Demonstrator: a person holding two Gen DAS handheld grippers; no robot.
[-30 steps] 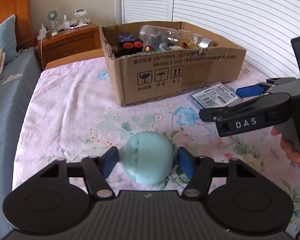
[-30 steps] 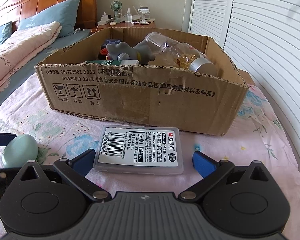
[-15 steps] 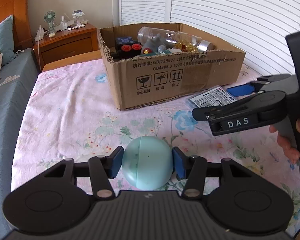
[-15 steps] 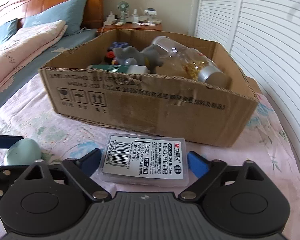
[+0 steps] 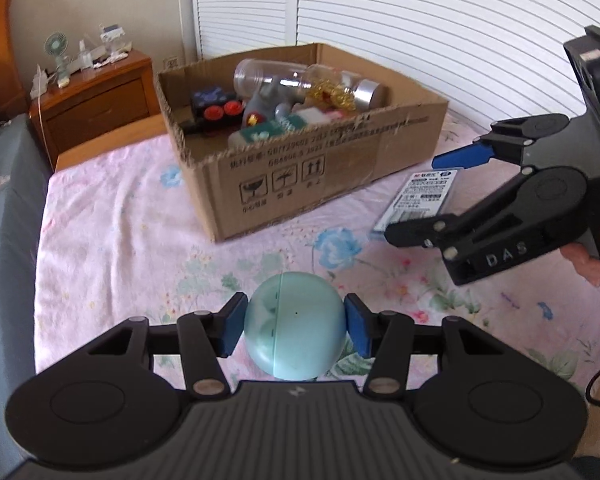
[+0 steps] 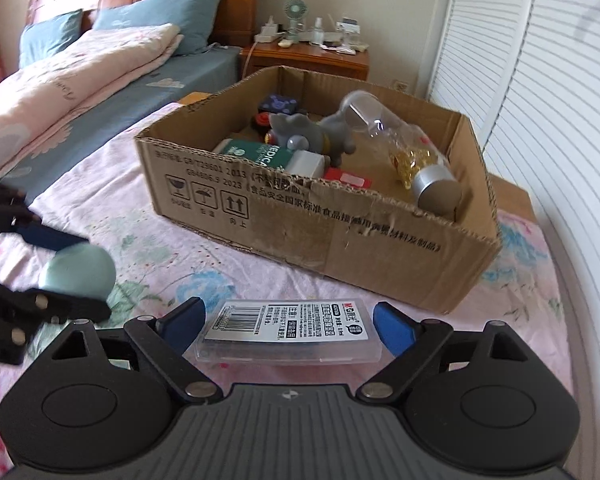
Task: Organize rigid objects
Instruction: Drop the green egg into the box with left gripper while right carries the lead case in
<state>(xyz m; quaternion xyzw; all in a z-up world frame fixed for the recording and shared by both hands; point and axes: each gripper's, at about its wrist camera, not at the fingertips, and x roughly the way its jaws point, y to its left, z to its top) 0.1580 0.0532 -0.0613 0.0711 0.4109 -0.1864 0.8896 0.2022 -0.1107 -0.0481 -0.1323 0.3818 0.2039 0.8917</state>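
Note:
My left gripper (image 5: pixel 296 330) is shut on a pale teal egg-shaped case (image 5: pixel 296 326) and holds it above the floral bedspread; the case also shows in the right wrist view (image 6: pixel 80 270). My right gripper (image 6: pixel 288 326) is shut on a clear plastic refill box with a white label (image 6: pixel 288 334), lifted off the bed; the box also shows in the left wrist view (image 5: pixel 424 196). An open cardboard box (image 6: pixel 300 220) stands ahead with a clear bottle, a grey toy and small boxes inside; it also shows in the left wrist view (image 5: pixel 300 172).
A wooden nightstand (image 5: pixel 96 100) with a small fan stands behind the cardboard box. A blue sheet, a folded quilt (image 6: pixel 60 92) and pillows lie to the left. White louvred doors (image 5: pixel 420 20) run along the right.
Both grippers have risen with their loads. The left closed on the egg case and lifted it. The right lifted the refill box. I now look down into the cardboard box.

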